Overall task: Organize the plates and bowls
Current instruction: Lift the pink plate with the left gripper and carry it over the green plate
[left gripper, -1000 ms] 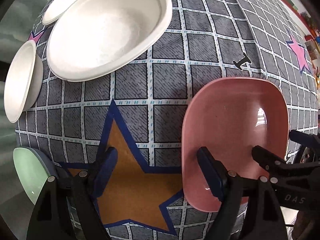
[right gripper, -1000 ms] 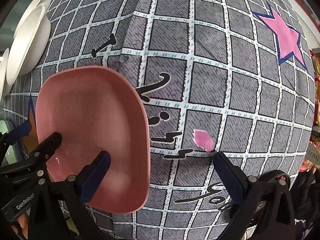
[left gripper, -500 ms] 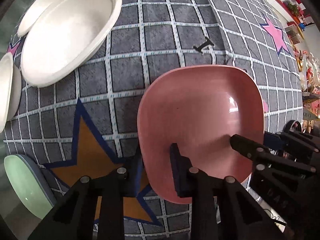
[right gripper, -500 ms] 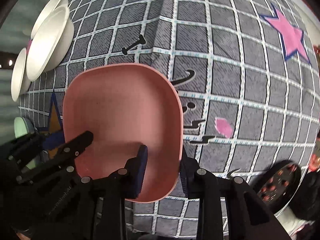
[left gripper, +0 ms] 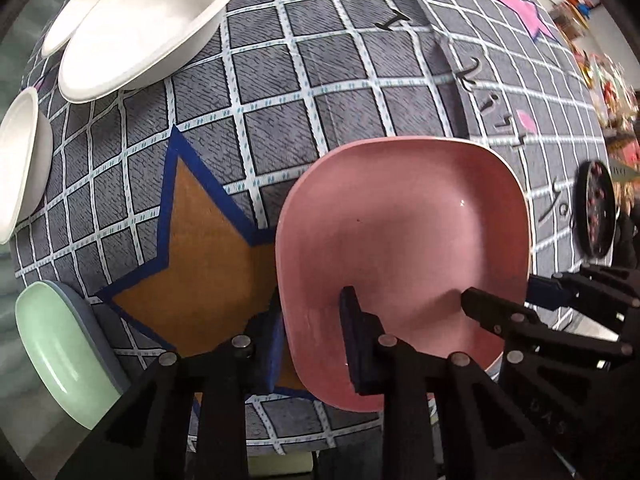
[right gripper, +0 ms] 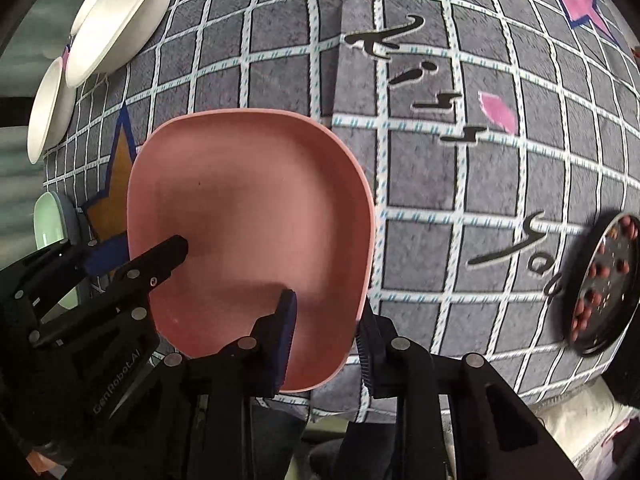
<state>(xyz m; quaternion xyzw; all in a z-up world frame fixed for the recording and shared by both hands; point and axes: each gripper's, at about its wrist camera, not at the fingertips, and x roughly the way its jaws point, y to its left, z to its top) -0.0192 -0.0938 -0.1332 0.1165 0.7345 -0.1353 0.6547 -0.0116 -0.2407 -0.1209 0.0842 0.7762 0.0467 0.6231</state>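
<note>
The plate lies on the tablecloth, bowls well apart at its far-left edge.

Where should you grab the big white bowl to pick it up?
Grab the white bowl by its rim, on the near edge facing the orange star. It sits upright with a thin raised lip, so one finger can go inside and one outside, coming from above. The far side looks crowded by another white dish, so the near edge is probably easier.
</note>
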